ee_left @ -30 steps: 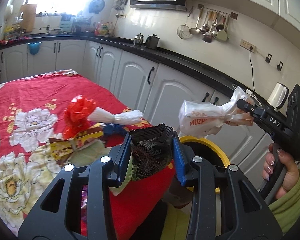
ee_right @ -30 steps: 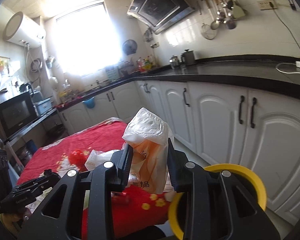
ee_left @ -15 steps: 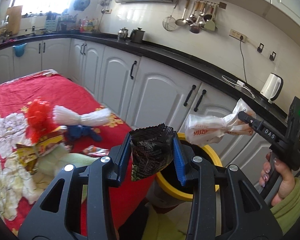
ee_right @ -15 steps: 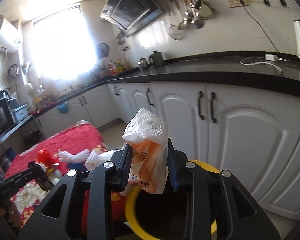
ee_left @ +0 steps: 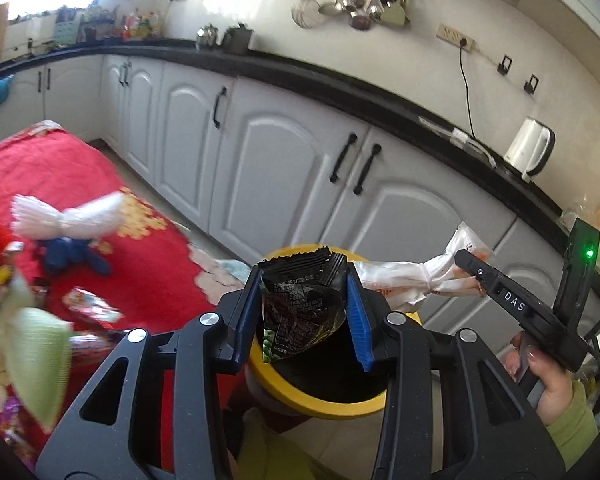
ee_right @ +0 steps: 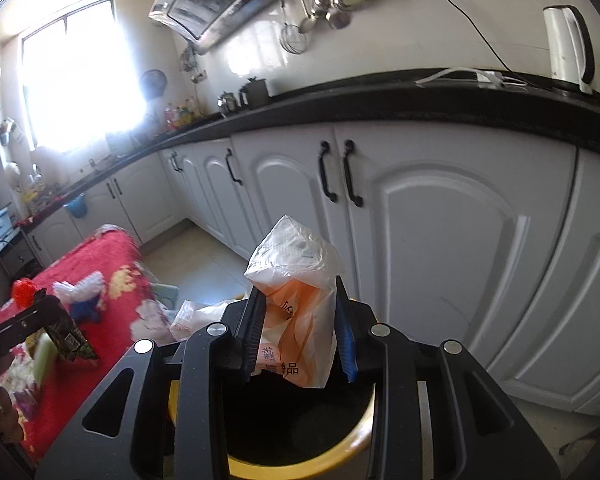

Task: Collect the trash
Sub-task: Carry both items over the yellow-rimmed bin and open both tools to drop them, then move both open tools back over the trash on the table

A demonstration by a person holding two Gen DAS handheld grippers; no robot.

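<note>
With both pieces of rubbish poised over the bin (ee_left: 324,408), we have the left gripper (ee_left: 303,312) clamped on a black snack packet (ee_left: 302,308) and the right gripper (ee_right: 298,336) clamped on a white plastic bag (ee_right: 296,300) with orange print. The packet hangs between the blue pads above the near left part of the yellow rim; the bag sits upright between the other pair, right above the dark opening.

We judge both to be featherweight and limp. The packet is crinkly foil, slick, pinched across its middle with the sealed top edge poking up, which looks like the firmest place to hold it. The bag is soft, crumpled film, gripped around its bunched middle; it may cling to the pads rather than drop cleanly.

On the red flowered cloth (ee_left: 80,168) at the left we see more left to gather: a white twisted wrapper (ee_left: 66,216), something dark blue (ee_left: 74,254) just beside it, and blurred bright scraps at the edge that we can't identify.

The inside of the bin is just blackness, so we can't tell how full it is. Its far rim and base are hidden behind the grippers, and the bag's lower end is hidden in the left view.
</note>
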